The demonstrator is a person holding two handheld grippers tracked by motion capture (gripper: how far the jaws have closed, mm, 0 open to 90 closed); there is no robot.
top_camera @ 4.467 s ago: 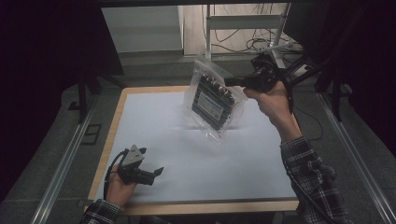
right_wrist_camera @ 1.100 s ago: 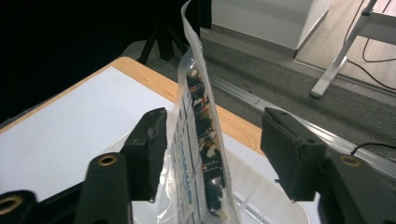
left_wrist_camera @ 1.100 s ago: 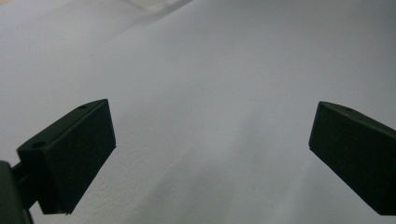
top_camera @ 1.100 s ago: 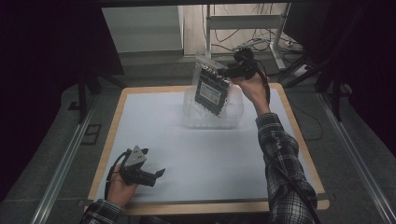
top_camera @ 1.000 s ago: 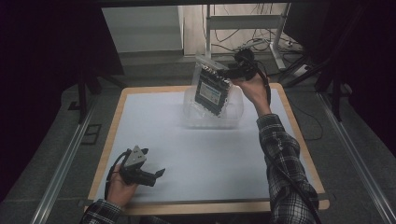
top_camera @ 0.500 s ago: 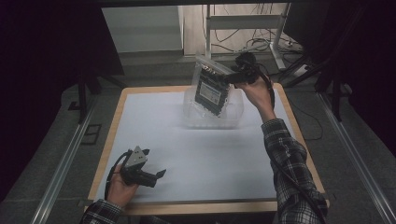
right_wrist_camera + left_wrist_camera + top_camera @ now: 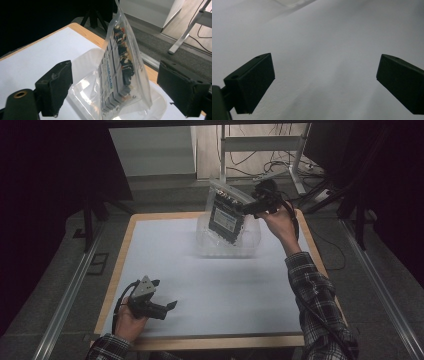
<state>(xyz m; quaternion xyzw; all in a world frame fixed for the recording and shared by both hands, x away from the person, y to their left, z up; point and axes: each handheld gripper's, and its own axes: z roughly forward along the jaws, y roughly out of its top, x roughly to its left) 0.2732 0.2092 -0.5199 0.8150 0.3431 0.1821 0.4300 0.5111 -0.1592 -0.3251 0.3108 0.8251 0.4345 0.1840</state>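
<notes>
Clear zip bag (image 7: 122, 72) of dark, hard-to-identify parts standing upright in translucent tub (image 7: 227, 245) at tabletop (image 7: 225, 290) far edge, right tool (image 7: 117, 87) just opened, straddling bag untouched, left tool (image 7: 324, 82) open, empty, near edge.

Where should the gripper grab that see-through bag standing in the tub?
Probably by its flat top edge, coming from above or the side. The clear bag stands nearly upright in the plastic tub, its heavy dark contents low down, so only the thin top strip sticks up free for the open right gripper to pinch.
</notes>
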